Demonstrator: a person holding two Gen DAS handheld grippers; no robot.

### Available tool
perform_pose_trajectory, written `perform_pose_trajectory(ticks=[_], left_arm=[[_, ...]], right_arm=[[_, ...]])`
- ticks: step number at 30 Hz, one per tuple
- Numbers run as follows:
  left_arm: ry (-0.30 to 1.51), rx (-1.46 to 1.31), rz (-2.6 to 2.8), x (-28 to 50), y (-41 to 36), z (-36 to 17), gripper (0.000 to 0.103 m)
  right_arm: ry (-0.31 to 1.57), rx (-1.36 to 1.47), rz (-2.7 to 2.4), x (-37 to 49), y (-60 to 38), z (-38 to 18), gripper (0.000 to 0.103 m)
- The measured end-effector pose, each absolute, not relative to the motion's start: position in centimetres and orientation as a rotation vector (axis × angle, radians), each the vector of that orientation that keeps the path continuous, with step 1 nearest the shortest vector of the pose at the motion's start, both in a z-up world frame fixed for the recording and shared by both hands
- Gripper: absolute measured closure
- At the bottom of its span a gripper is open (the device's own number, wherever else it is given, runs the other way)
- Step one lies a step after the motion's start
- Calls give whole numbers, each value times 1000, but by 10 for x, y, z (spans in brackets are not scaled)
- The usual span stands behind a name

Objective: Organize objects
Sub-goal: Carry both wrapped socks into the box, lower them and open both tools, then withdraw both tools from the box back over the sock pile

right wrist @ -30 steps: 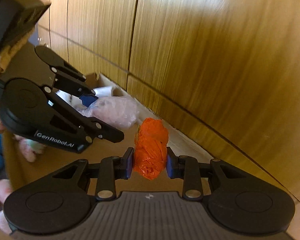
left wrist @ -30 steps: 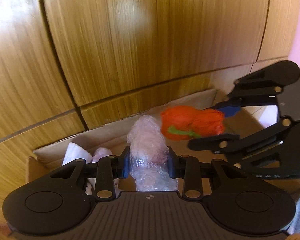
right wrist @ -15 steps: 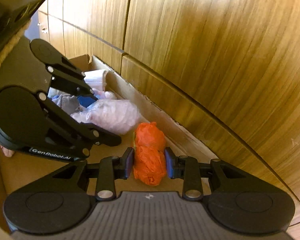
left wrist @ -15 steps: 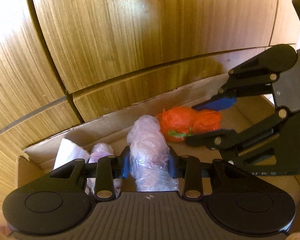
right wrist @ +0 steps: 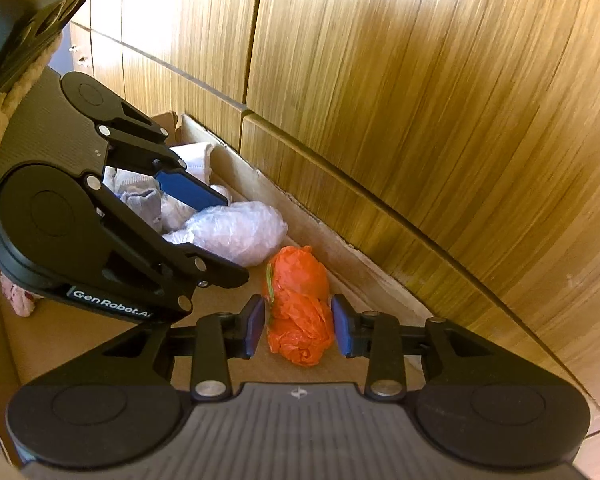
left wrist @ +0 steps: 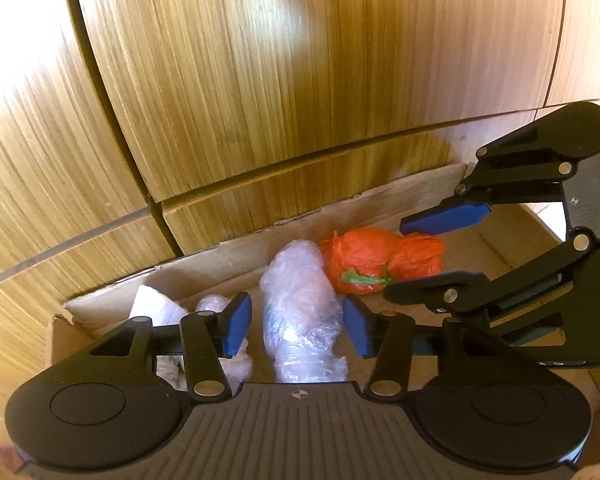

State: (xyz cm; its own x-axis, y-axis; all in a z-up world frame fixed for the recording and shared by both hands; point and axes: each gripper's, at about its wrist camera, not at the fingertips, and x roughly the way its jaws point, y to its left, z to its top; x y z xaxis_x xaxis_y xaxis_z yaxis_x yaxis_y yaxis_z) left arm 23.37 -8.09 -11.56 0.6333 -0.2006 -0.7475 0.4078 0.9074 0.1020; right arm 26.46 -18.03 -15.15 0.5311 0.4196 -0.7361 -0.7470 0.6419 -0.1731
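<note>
A clear plastic-wrapped bundle (left wrist: 300, 316) lies on the floor of a cardboard box (left wrist: 260, 248). My left gripper (left wrist: 298, 330) is open around it, jaws apart from its sides. An orange plastic bundle (right wrist: 300, 308) with a green tie lies beside it near the box's back wall. My right gripper (right wrist: 299, 330) is open around the orange bundle, pads a little off it. The orange bundle (left wrist: 380, 260) and right gripper (left wrist: 440, 248) show in the left wrist view; the clear bundle (right wrist: 236, 232) and left gripper (right wrist: 204, 232) show in the right wrist view.
The box stands against wooden cabinet doors (left wrist: 300, 80). White cloth items (left wrist: 156, 308) and grey socks (right wrist: 140, 200) lie at the box's left end. A pink item (right wrist: 20, 296) lies at the left in the right wrist view.
Both grippers have lowered into the box and opened. The clear bundle and the orange bundle now rest on the box floor, released.
</note>
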Motion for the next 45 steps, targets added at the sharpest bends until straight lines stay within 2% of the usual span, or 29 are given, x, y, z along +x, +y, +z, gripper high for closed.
perform_pose_trajectory(ticks=[10, 20, 23, 24, 25, 33, 39, 45], left_arm=[[762, 277, -361, 204, -79, -81, 40], [659, 217, -361, 144, -53, -27, 27], [603, 210, -337, 107, -36, -17, 20], [587, 208, -331, 92, -29, -12, 19], [572, 203, -327, 78, -22, -11, 18], [559, 132, -265, -32, 23, -41, 16], [594, 73, -220, -93, 27, -82, 14], [588, 123, -312, -104, -1, -104, 10]], right_arm=[[683, -495, 722, 242, -190, -122, 65], [614, -489, 691, 191, -206, -78, 59], [583, -460, 673, 165, -218, -66, 49], [569, -454, 664, 153, -222, -62, 43], [559, -436, 660, 140, -228, -59, 36], [518, -300, 613, 39, -256, -81, 10], [567, -249, 561, -1, -254, -123, 7], [553, -329, 664, -14, -260, -139, 20]])
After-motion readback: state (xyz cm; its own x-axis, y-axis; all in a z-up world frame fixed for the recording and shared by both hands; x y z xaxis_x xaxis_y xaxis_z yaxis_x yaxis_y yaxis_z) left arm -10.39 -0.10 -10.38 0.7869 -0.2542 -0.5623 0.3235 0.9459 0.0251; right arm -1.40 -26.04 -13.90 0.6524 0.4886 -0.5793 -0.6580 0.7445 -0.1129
